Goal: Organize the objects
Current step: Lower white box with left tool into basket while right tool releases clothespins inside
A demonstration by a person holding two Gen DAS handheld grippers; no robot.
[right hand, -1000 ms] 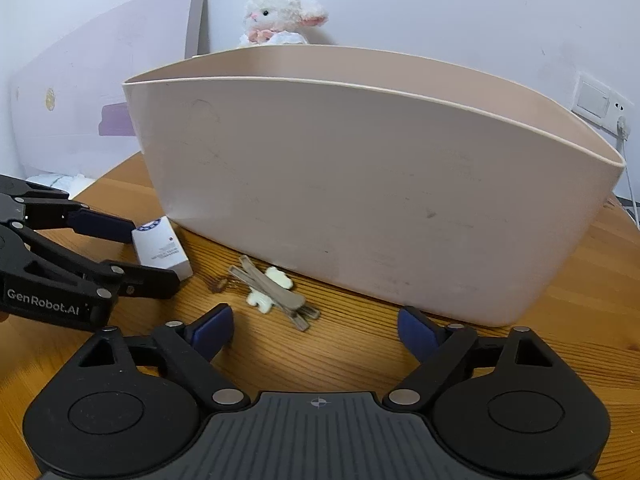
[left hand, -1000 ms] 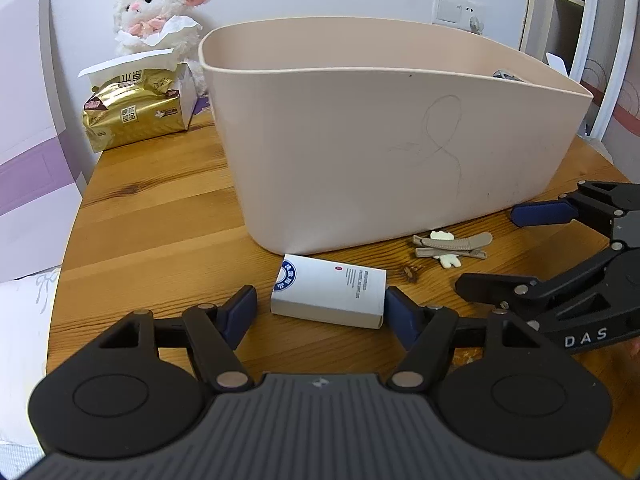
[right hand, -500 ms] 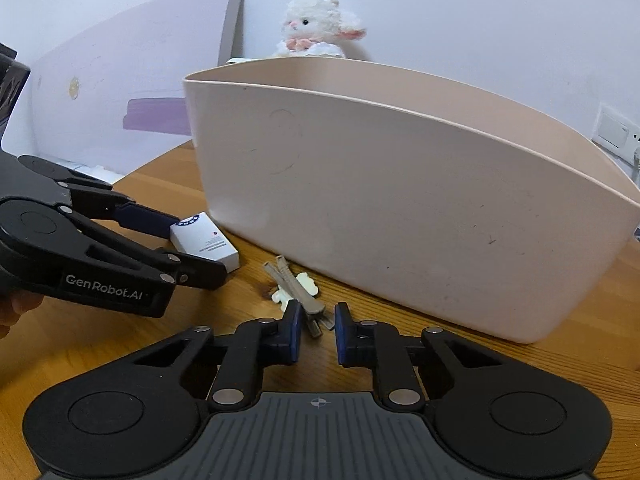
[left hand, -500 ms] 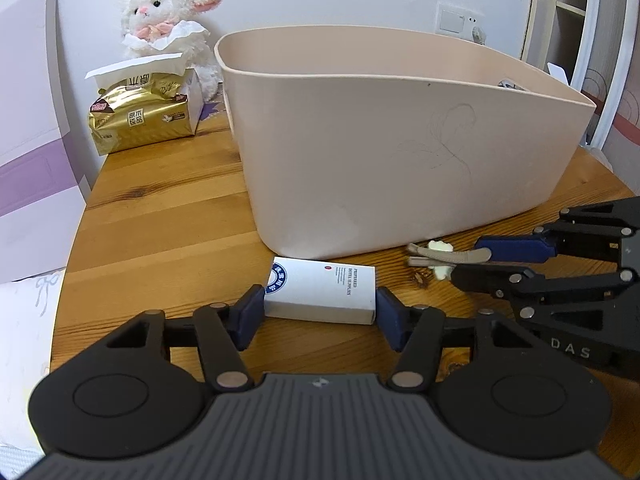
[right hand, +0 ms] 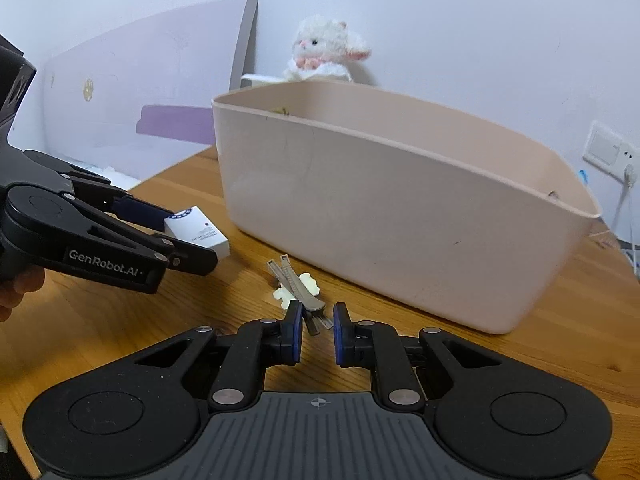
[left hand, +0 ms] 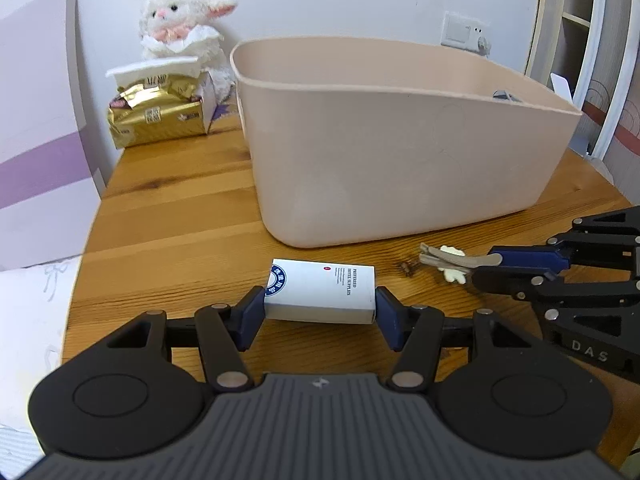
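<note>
– White box [left hand: 320, 294]: where is it sitting?
– It is lying flat at lower centre of the left wrist view, on the wooden tabletop [left hand: 180, 232], just in front of the beige bin [left hand: 400, 160] and apart from its wall.
– Left tongs [left hand: 320, 308]: what are they doing?
– They have just been closing, with the box between them. The blue pads are now pressing on its two short ends.
– Hair clip [right hand: 294, 284]: where is it?
– It is sitting at centre of the right wrist view, below the bin's near wall. It is a grey-brown clip with a cream flower piece showing under it. Its far end is pointing toward the upper left.
– Right tongs [right hand: 316, 326]: what state are they in?
– They too have just been closing, and they are pinching the clip's near end. In the left wrist view they are reaching in from the right edge, with the clip sticking out to the left.
– Is anything else showing?
– A plush lamb [left hand: 180, 20] and a gold tissue pack [left hand: 156, 120] are sitting at upper left, behind the bin.
</note>
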